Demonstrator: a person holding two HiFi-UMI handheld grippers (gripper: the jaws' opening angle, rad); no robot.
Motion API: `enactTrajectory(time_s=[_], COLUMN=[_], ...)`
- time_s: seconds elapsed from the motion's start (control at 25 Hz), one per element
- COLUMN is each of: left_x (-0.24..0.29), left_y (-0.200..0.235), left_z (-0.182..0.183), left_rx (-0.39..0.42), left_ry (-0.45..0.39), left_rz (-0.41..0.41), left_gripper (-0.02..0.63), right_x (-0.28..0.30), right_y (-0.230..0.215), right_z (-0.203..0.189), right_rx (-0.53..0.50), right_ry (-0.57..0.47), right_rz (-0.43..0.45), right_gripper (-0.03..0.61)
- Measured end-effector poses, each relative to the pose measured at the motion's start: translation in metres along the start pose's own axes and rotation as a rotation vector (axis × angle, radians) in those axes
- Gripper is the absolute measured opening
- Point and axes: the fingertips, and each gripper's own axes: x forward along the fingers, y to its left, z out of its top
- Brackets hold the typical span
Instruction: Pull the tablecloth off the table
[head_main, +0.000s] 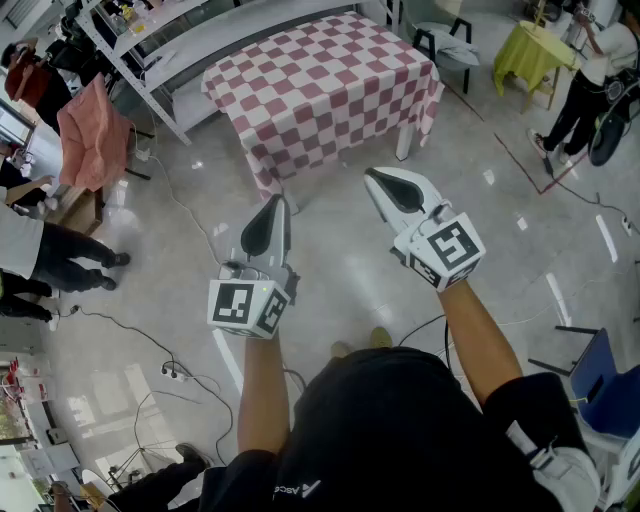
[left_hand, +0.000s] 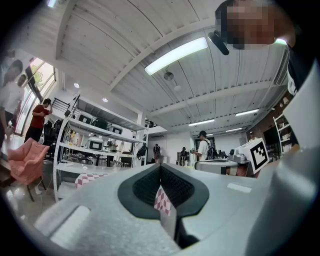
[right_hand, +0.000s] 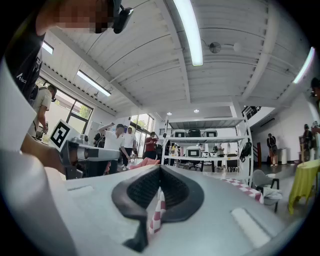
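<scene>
left gripper (head_main: 279, 200): mine, jaws closed; a scrap of checked fabric is pinched between the pads (left_hand: 150, 187).
right gripper (head_main: 369, 174): jaws closed too, with a checked strip caught between them and hanging down.
tablecloth (head_main: 320, 80): red-and-white check, spread over the table (head_main: 404, 140) with its sides hanging. My two tips sit at its near hem, the left one by the near corner.
grippers: side by side, roughly level, pointing at the table.
</scene>
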Motion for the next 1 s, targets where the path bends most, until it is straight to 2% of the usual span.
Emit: enactTrajectory(time_s=[0.44, 0.68, 1.0], left_x=[0.031, 0.058, 0.097], left_y=[-0.012, -0.020, -0.009], left_z=[0.006, 0.000, -0.002], left_rx=[0.007, 0.041, 0.030], left_ry=[0.014, 0.010, -0.004], left_rz=[0.036, 0.061, 0.094], left_gripper=[0.009, 0.009, 0.011], right_x=[-0.006, -0.011, -0.002], right_y=[-0.037, -0.067, -0.110], right_z=[0.002, -0.003, -0.006], right_rx=[0.037, 0.027, -0.001], right_ry=[-0.032, -0.045, -0.039], right_rz=[0.010, 0.036, 0.036], right_gripper=[0.000, 0.000, 0.000])
